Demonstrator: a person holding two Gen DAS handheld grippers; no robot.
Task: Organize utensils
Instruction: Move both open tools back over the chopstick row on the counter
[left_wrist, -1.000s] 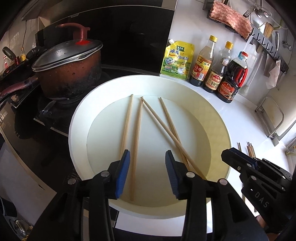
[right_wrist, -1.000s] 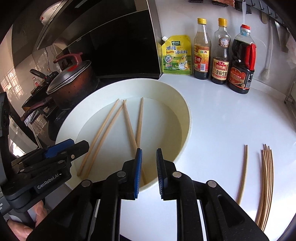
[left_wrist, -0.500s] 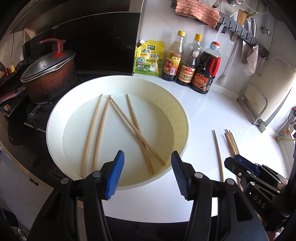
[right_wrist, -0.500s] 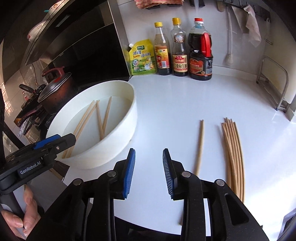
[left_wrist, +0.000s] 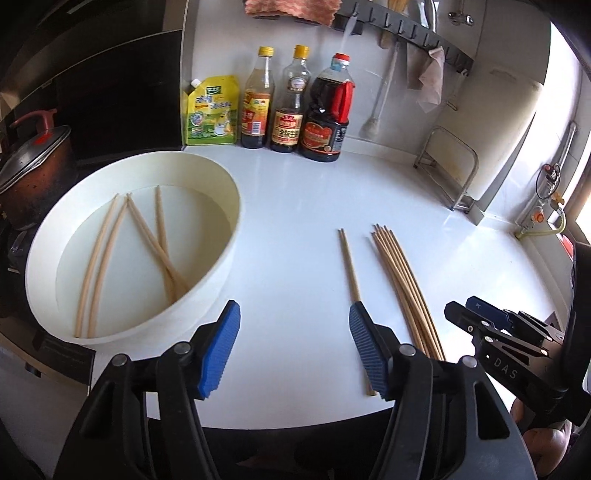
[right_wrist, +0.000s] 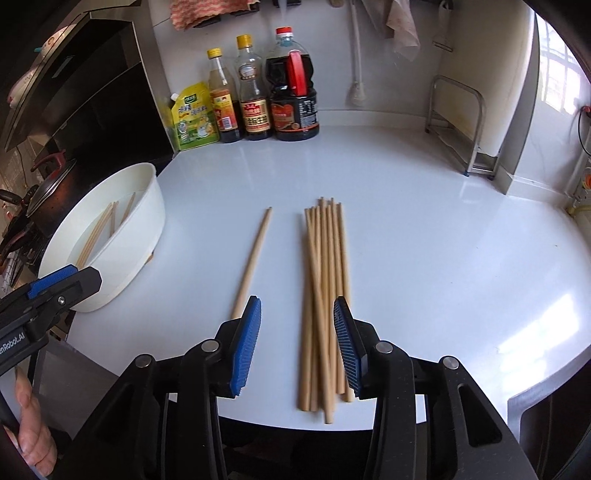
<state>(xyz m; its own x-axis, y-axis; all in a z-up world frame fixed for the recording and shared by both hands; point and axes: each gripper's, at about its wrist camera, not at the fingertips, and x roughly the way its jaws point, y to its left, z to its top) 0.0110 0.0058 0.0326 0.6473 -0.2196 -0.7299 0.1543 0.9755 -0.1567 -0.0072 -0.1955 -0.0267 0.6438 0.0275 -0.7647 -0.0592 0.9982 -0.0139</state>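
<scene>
Handling judged easy: chopsticks light, stiff, thin, likely slippery on gloss worktop (right_wrist: 424, 221). Bundle (right_wrist: 325, 295) at frame centre, single stick (right_wrist: 253, 258) left of it, four more in basin (left_wrist: 221, 192). Mid-length grasp advised. Left tongs (left_wrist: 293, 349) and right tongs (right_wrist: 297, 345) apart, just widened, nothing clamped.

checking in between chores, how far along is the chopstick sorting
Roughly two thirds done, going by the counts. A bundle of chopsticks lies lined up on the counter, with one pair beside it. Both tongs are open and empty. Four chopsticks still sit in the white bowl.
</scene>
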